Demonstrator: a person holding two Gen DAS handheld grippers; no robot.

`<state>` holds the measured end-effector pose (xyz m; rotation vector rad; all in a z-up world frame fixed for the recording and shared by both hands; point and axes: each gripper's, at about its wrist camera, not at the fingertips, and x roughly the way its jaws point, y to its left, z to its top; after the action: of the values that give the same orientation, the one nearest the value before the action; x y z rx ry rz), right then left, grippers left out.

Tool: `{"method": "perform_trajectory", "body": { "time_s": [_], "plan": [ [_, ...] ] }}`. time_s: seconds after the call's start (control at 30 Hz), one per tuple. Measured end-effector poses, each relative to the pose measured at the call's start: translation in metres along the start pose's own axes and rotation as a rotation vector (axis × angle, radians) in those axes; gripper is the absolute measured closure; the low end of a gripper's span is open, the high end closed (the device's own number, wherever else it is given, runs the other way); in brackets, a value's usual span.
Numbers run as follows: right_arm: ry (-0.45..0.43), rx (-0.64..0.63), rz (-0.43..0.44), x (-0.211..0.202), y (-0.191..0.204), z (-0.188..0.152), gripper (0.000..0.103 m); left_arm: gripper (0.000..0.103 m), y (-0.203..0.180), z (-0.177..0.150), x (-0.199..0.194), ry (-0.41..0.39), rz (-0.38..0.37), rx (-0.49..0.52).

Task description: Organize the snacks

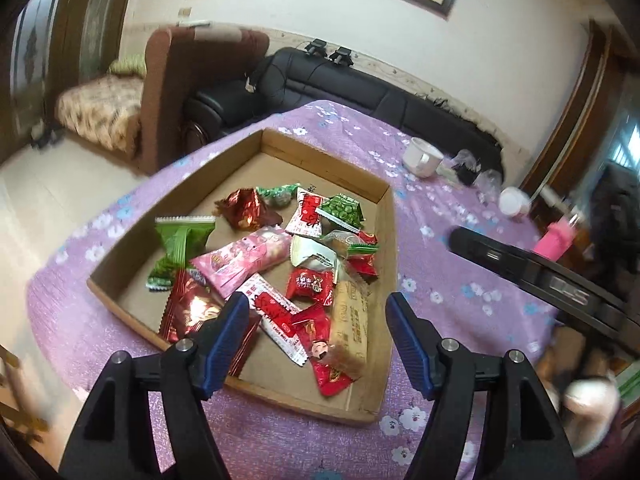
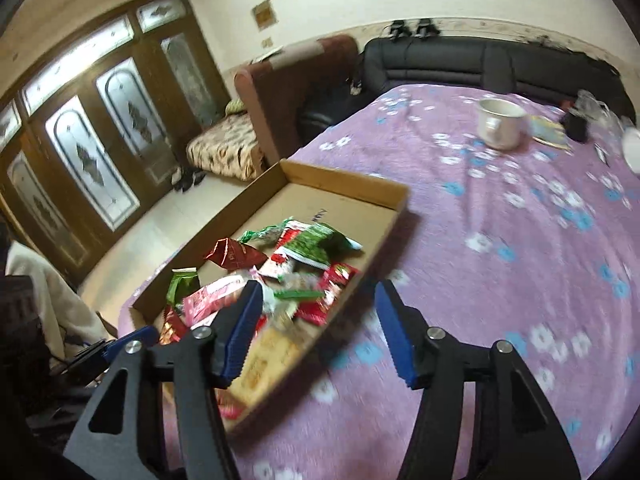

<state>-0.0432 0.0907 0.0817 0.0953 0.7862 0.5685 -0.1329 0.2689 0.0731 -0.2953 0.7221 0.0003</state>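
Note:
A shallow cardboard tray (image 1: 386, 240) (image 2: 344, 182) lies on the purple flowered tablecloth and holds several wrapped snacks: a pink packet (image 1: 244, 258), a green packet (image 1: 178, 250), red foil packets (image 1: 246, 210), a beige biscuit bar (image 1: 350, 330). My left gripper (image 1: 316, 308) hangs open above the tray's near end, nothing between its blue pads. My right gripper (image 2: 316, 300) is open too, over the tray's right edge, with nothing held. The right gripper's black body (image 1: 552, 280) shows at the right of the left wrist view.
A white mug (image 2: 500, 124) (image 1: 422, 156) stands farther back on the table, beside plastic bags (image 1: 466, 166), a white cup (image 1: 514, 202) and a pink bottle (image 1: 558, 240). A black sofa (image 2: 460, 58) and a brown armchair (image 1: 176, 92) stand beyond the table edge.

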Motion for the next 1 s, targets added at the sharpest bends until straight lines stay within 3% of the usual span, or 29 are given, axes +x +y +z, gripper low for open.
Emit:
{"method": "perform_trajectory", "body": {
  "time_s": [0.1, 0.2, 0.4, 0.67, 1.0],
  "plan": [
    [-0.039, 0.027, -0.017, -0.025, -0.011, -0.017, 0.040, 0.023, -0.027, -0.003, 0.000, -0.013, 0.118, 0.082],
    [-0.087, 0.043, -0.045, -0.047, -0.021, -0.033, 0.038, 0.023, -0.048, -0.007, 0.001, -0.023, 0.161, 0.149],
    [-0.130, 0.001, -0.127, -0.073, -0.031, -0.055, 0.034, 0.023, -0.081, -0.017, 0.013, 0.020, 0.162, 0.232],
    [-0.098, 0.027, -0.130, -0.075, -0.052, -0.068, 0.032, 0.023, -0.108, -0.027, 0.023, 0.063, 0.179, 0.282],
    [-0.079, 0.045, -0.137, -0.075, -0.058, -0.074, 0.029, 0.023, -0.114, -0.031, 0.032, 0.098, 0.198, 0.280]
  ]
}}
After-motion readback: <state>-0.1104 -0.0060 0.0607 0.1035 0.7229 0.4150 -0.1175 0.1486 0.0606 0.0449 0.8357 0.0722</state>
